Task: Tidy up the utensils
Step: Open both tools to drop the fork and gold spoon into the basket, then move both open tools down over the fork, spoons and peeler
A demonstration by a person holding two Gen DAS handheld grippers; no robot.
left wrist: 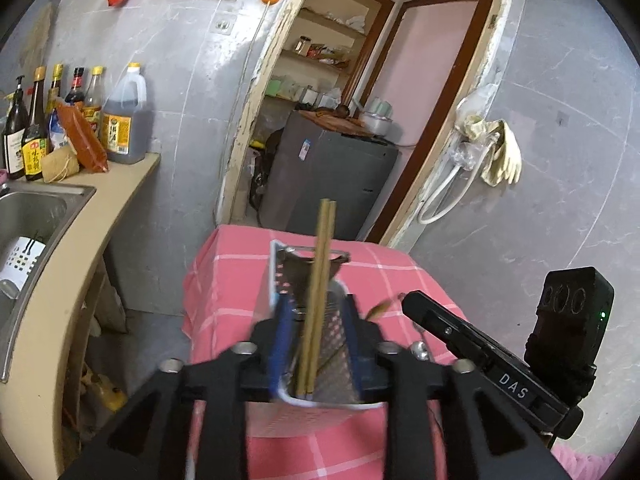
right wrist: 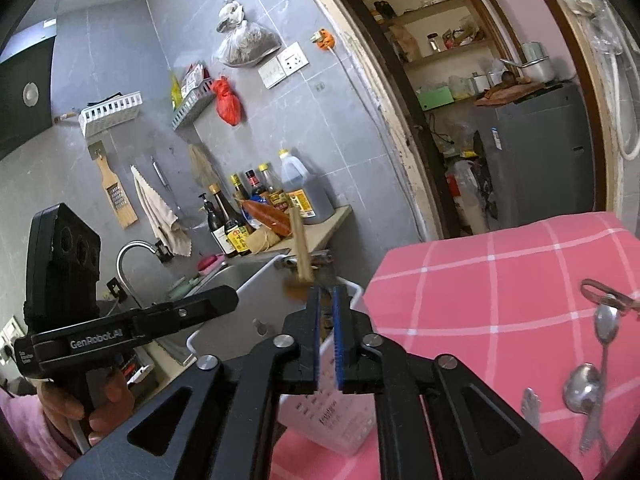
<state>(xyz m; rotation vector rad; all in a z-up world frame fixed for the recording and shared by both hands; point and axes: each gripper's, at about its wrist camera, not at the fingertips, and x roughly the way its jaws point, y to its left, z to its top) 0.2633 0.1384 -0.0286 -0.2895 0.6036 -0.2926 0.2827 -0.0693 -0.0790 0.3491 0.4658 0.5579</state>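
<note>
1. We work over a table [right wrist: 520,264] under a pink checked cloth, in a grey-tiled kitchen; sink [left wrist: 28,208] at left, doorway beyond.
2. The white utensil holder [left wrist: 320,404] stands at the cloth's near edge with chopsticks [left wrist: 320,280] inside; spoons [right wrist: 592,384] lie on the cloth, well apart.
3. Our left gripper [left wrist: 318,344] stands apart around the chopsticks, pads clear; our right gripper [right wrist: 326,336] is slightly parted, empty.
4. We read "DAS" and "GenRobot.AI".

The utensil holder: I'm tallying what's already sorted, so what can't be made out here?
- Holder bottom, left wrist view: covered by the left gripper.
- Brown blur beside the chopsticks, right wrist view: too smeared to identify.
- Spoons, right wrist view: handles cut off by the picture edge.
</note>
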